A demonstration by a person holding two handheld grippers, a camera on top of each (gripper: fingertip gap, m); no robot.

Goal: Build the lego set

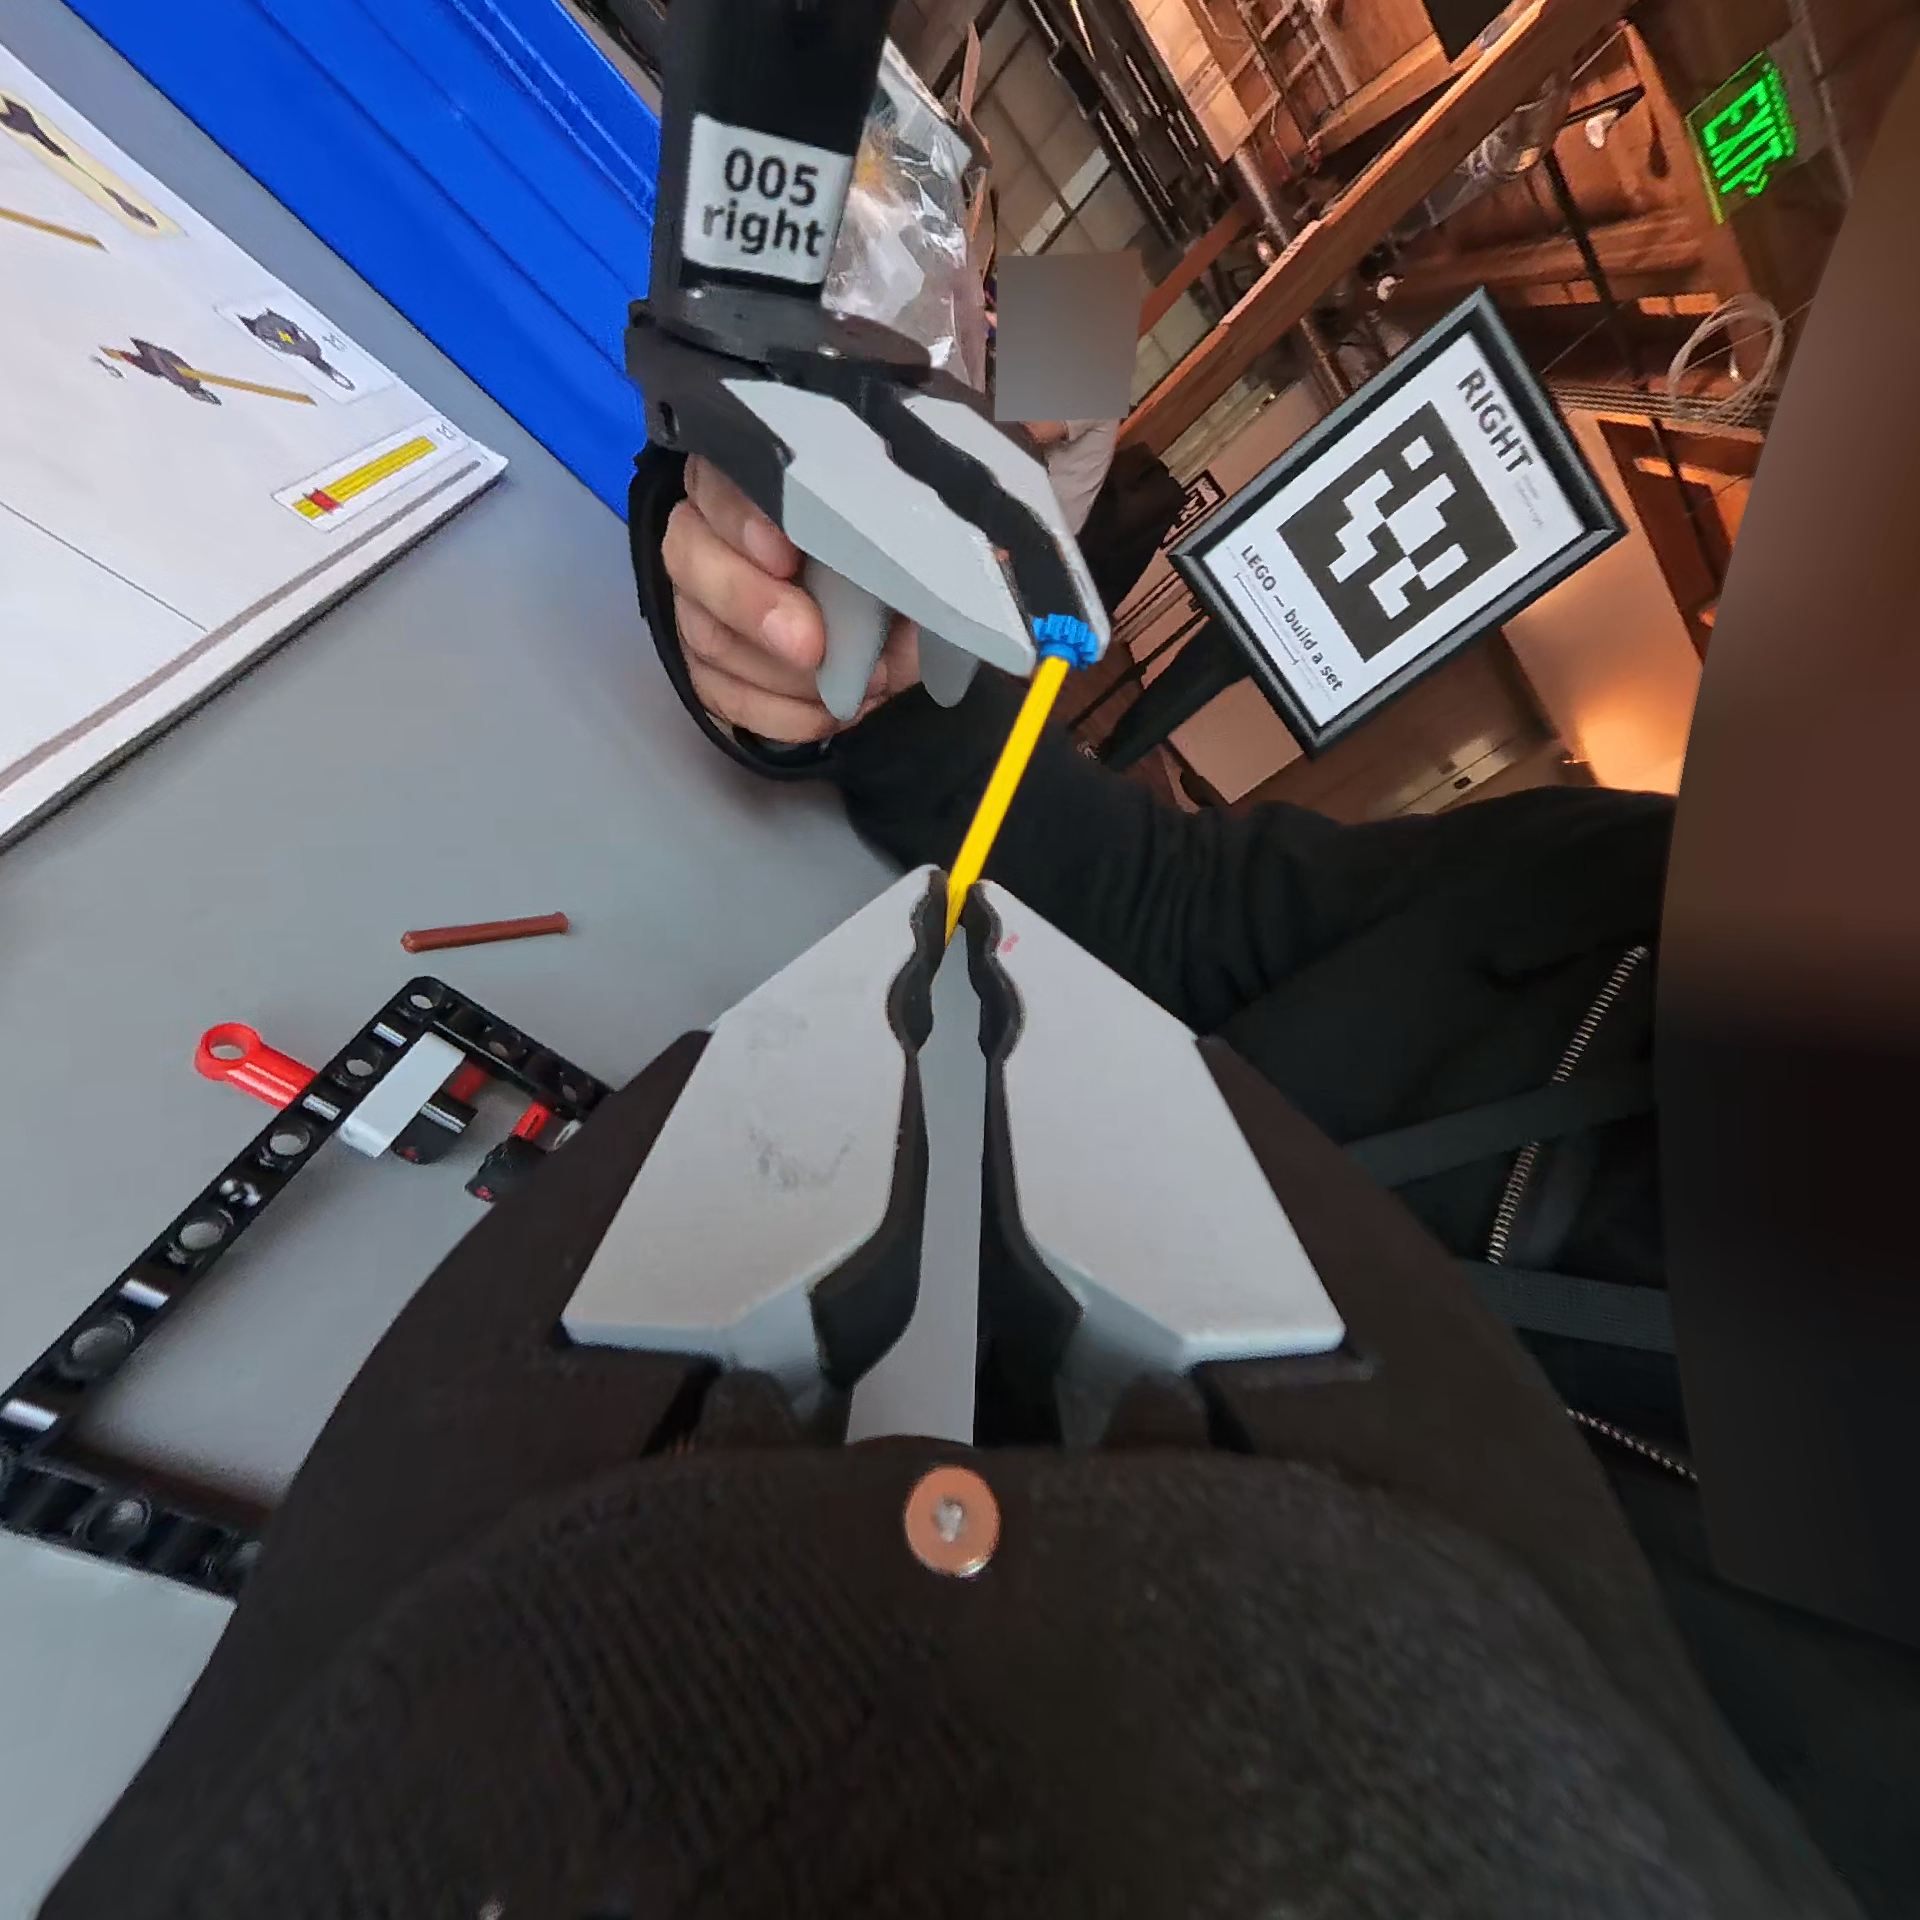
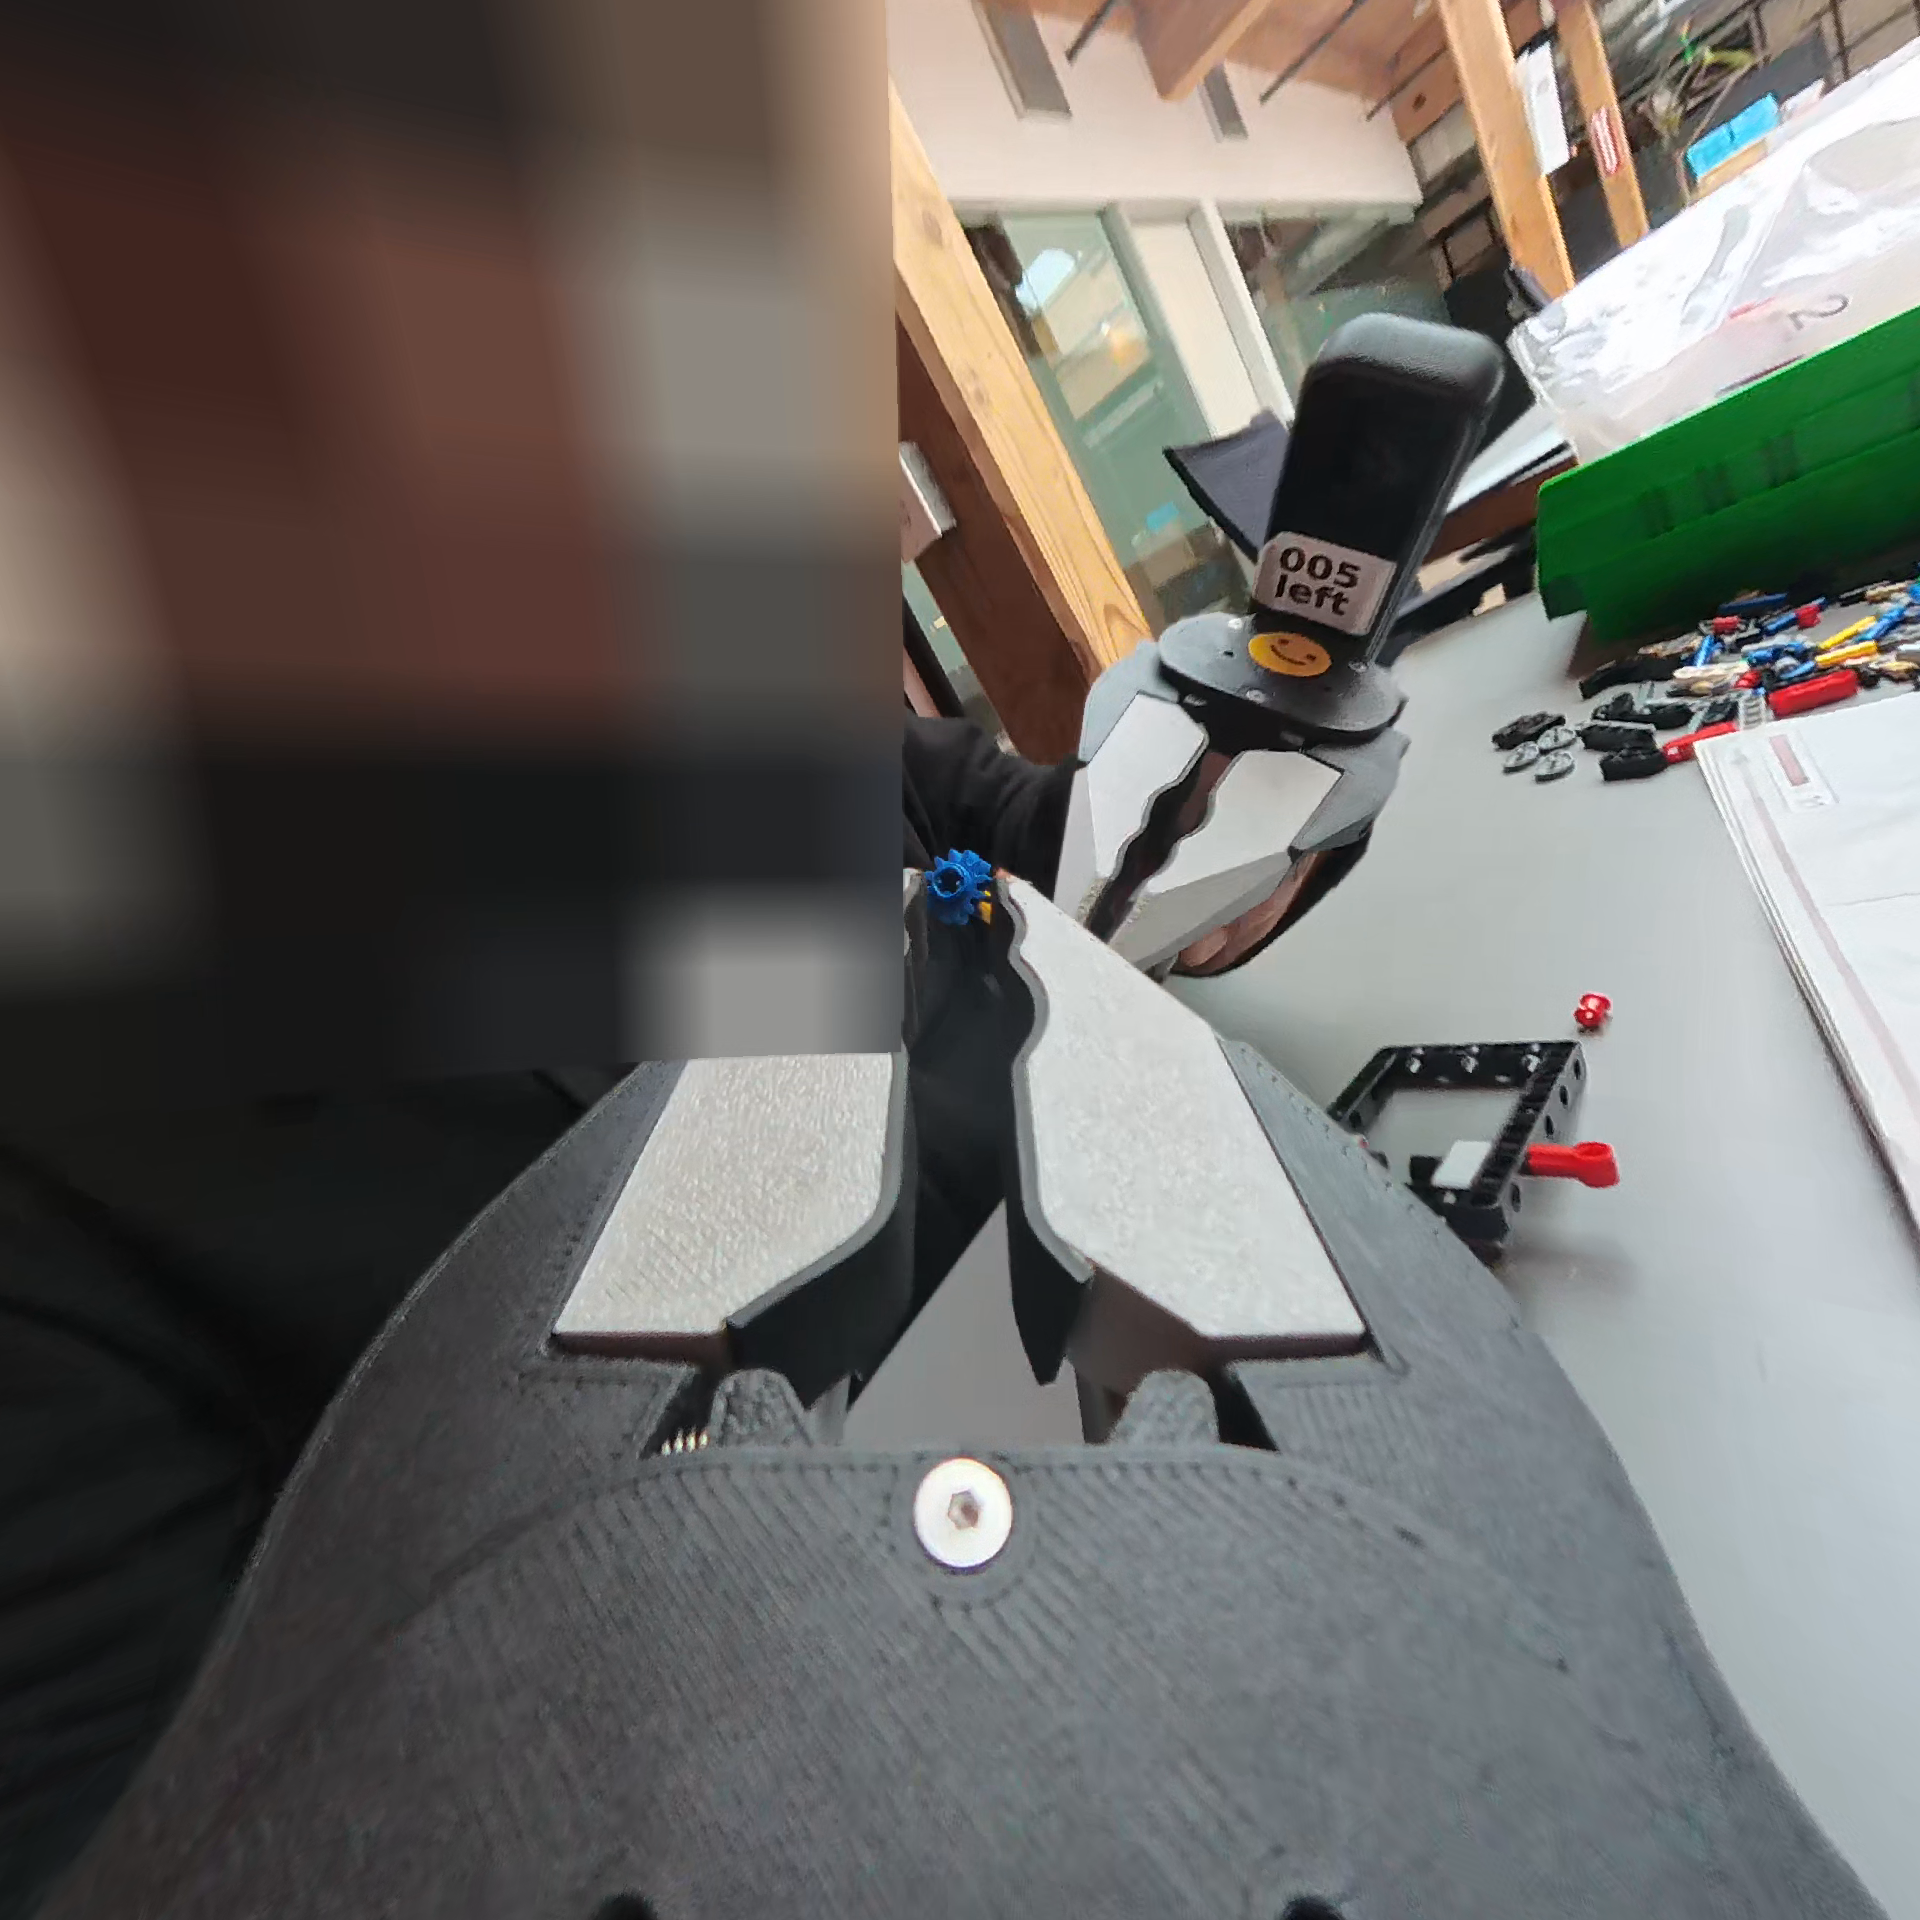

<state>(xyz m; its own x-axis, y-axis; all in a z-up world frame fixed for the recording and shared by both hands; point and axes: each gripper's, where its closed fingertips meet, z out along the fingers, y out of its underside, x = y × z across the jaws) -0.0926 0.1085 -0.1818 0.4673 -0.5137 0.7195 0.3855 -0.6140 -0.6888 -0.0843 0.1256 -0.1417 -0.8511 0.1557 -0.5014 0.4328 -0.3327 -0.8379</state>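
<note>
My left gripper (image 1: 954,902) is shut on the near end of a long yellow axle (image 1: 1013,774), held in the air above the table edge. My right gripper (image 1: 1068,636) is shut on a small blue gear (image 1: 1064,634) that sits on the axle's far end. In the right wrist view the blue gear (image 2: 954,885) shows at my right gripper's tips (image 2: 961,902), with the left gripper (image 2: 1117,914) just behind it. A black rectangular beam frame (image 1: 312,1132) with a grey piece and red pins lies on the grey table; it also shows in the right wrist view (image 2: 1475,1122).
A brown axle (image 1: 486,932) lies loose near the frame. The instruction booklet (image 1: 187,416) lies open at the left, also in the right wrist view (image 2: 1829,894). A pile of loose parts (image 2: 1725,675) sits by a green bin (image 2: 1725,520). A small red piece (image 2: 1592,1010) lies apart. Across from one pair of fingers to the other is roughly 5 cm. Between my left fingertips and the small red piece (image 2: 1592,1010) there is roughly 15 cm.
</note>
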